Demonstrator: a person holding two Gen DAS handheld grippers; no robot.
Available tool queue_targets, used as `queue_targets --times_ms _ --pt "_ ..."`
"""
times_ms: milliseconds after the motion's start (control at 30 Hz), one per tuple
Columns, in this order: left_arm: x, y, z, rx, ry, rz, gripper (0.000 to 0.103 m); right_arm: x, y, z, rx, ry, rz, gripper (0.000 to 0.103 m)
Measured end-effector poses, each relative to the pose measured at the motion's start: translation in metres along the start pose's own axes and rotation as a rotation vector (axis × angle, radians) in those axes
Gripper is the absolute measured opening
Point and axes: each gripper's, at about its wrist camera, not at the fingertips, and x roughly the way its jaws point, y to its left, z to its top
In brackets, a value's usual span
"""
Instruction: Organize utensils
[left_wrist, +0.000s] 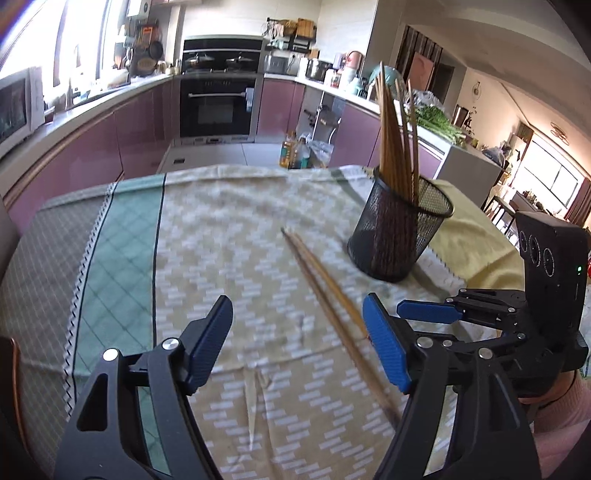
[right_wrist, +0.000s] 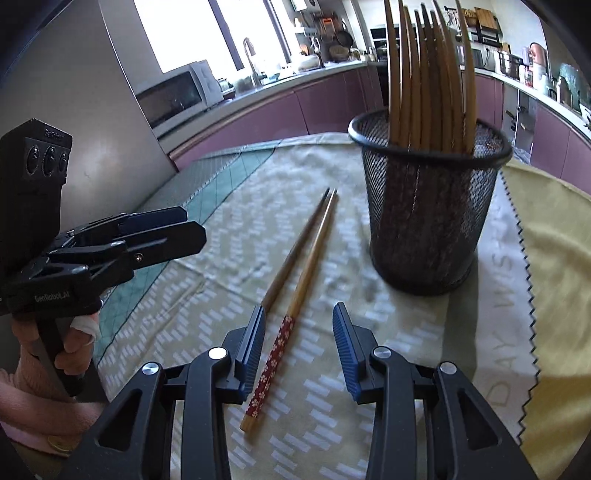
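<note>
Two chopsticks (right_wrist: 295, 280) lie beside one holder (right_wrist: 428, 206).

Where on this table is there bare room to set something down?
Free: the cloth left of the two loose chopsticks, out to the green stripe. Crowded: the right side, where the mesh holder stands beside the chopsticks, and the near edge under both grippers.

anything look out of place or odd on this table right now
Yes: two wooden chopsticks lie flat on the patterned tablecloth, beside the black mesh holder where the other chopsticks stand upright. One of the loose pair has a red floral end; the other's end is hidden behind the right gripper. Nothing looks spilled or broken.
</note>
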Motion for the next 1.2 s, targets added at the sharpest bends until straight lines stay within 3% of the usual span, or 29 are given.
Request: queue_targets --times_ms 633,1033,1200 --pt "0.032 -0.017 -0.02 0.043 0.103 -0.009 0.052 0.005 0.007 -0.01 0.007 0.018 -0.049 0.021" --pt "0.055 -0.031 -0.021 0.072 0.162 -0.041 0.033 0.0 -0.002 -0.014 0.057 0.024 -0.035 0.007" --pt "0.059 -0.032 -0.019 0.066 0.167 -0.047 0.023 -0.002 -0.006 -0.017 0.081 0.023 -0.024 0.007"
